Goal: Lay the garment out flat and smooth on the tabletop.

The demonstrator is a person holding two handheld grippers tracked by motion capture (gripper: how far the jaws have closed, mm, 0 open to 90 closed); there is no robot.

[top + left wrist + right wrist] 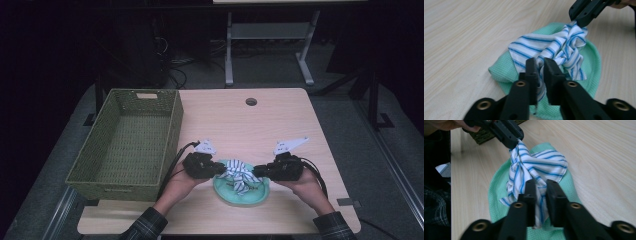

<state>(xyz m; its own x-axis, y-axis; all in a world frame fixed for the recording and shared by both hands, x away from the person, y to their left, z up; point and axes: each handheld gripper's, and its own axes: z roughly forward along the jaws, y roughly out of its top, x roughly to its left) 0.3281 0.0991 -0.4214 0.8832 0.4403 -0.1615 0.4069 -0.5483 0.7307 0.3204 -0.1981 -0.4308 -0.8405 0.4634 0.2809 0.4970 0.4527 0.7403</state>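
- Now lying crumpled on green cloth (pixel 260 196) near table (pixel 280 115) front: striped cloth (pixel 239 176).
- Clamped at opposite ends by left gripper (pixel 539 65) and right gripper (pixel 541 187), jaws nearly closed.
- Probably light, limp, easily bunched; best held by corners.

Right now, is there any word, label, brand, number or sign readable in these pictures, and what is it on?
None can be read.
The striped cloth and the green cloth under it show only pattern and weave.
The woven basket, the wooden table and both grippers' black jaws carry no lettering that shows.
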